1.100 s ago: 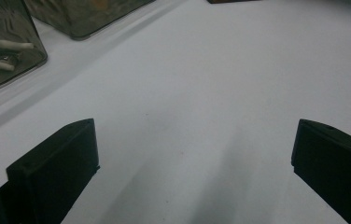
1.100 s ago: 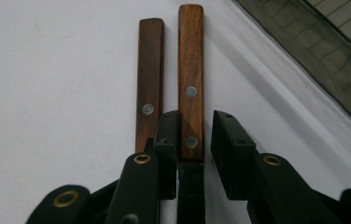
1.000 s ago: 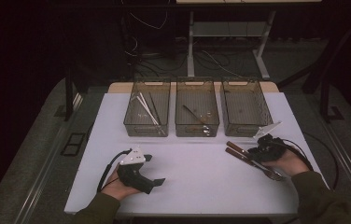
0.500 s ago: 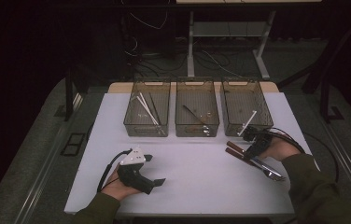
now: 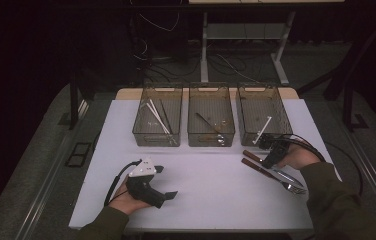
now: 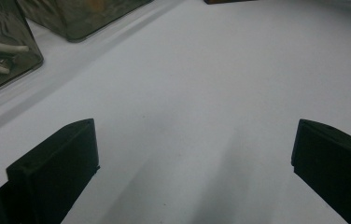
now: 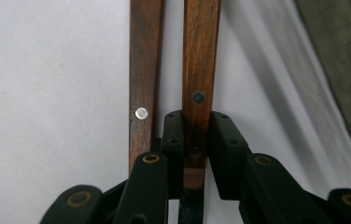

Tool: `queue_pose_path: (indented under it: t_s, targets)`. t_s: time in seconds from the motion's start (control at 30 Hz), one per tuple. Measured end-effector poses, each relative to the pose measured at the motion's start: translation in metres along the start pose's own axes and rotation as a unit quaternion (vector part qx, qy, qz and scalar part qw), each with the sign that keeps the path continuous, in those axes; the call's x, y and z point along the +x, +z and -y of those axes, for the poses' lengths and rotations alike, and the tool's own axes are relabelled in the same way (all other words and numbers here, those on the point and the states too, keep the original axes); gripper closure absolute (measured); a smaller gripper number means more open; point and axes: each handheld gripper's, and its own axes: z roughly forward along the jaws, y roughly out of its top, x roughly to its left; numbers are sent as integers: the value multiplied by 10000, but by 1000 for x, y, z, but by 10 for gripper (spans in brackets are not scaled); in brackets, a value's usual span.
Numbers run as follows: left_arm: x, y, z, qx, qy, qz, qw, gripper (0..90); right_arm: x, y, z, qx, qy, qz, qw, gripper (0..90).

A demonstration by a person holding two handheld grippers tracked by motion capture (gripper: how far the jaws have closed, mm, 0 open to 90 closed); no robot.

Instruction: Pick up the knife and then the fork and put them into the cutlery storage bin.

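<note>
White table (image 5: 211, 190) under dim light. On its right side, two wooden-handled utensils (image 5: 261, 165) side by side, one wooden handle (image 7: 199, 70) pinched between right gripper (image 7: 197, 135) pads, jaws just been closing onto it. Just beyond, three clear bins (image 5: 211, 120) in a row. Near left, left gripper (image 6: 192, 154) resting wide open, holding nothing.

Right gripper (image 7: 197, 140) fingers (image 7: 172, 140) clamp one wooden handle (image 7: 200, 70); a second handle (image 7: 144, 70) lies just beside.
</note>
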Motion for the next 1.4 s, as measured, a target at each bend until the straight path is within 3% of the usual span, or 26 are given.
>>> queue_pose_path:
  t_s: [0.17, 0.3, 0.5, 0.67, 1.0, 1.27, 1.4]
  targets:
    - [0, 0, 0, -23, -14, 4, 10000, 0, -2, -12, 8, -425, 123, -81, 9990, 769]
    - [0, 0, 0, -25, -18, 9, 10000, 0, -4, -23, 16, -844, 221, -82, 9962, 769]
    - [0, 0, 0, -49, -26, 12, 10000, 0, -5, -36, 29, -1525, 414, -63, 9874, 769]
    - [0, -1, 0, -65, -38, 12, 10000, 0, -8, -44, 40, -2072, 578, -82, 9766, 769]
    - [0, 0, 0, -54, -62, 8, 10000, 0, -20, -67, 56, -3111, 967, -50, 9454, 769]
    - [1, 0, 0, -57, -83, 4, 9999, 0, -30, -95, 54, -3562, 1144, 167, 9272, 769]
    - [0, 0, 0, -68, -72, 8, 10000, 0, -36, -113, 45, -3685, 1185, 346, 9214, 769]
